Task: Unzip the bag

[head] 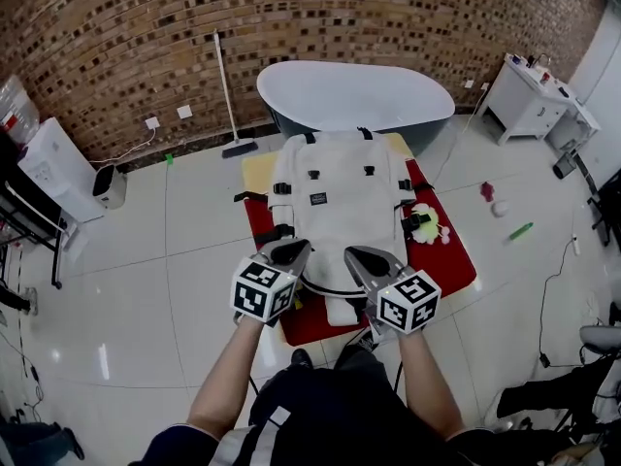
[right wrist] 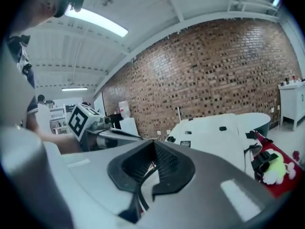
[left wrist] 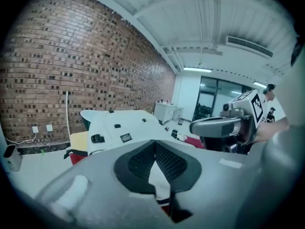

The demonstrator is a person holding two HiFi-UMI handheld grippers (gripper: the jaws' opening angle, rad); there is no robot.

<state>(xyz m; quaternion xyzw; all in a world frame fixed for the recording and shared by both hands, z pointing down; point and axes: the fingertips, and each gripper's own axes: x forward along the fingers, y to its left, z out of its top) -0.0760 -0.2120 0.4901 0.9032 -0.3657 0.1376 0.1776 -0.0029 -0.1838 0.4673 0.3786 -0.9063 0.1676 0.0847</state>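
Observation:
A white backpack [head: 335,197] lies flat on a red mat [head: 446,260] on the floor, its black buckles facing up. Both grippers hover side by side over the bag's near end, where a dark curved line crosses the fabric. My left gripper [head: 291,250] has its jaws together with nothing between them, and the left gripper view shows its pads meeting [left wrist: 155,144] with the bag [left wrist: 124,125] beyond. My right gripper [head: 361,257] is shut and empty too [right wrist: 153,144], with the bag [right wrist: 214,137] ahead on its right.
A grey-and-white bathtub [head: 354,95] stands past the bag, with a broom [head: 228,95] against the brick wall. A green-and-white toy [head: 427,223] lies on the mat's right side. A white cabinet [head: 529,100] is at the far right and small items [head: 521,230] dot the tiles.

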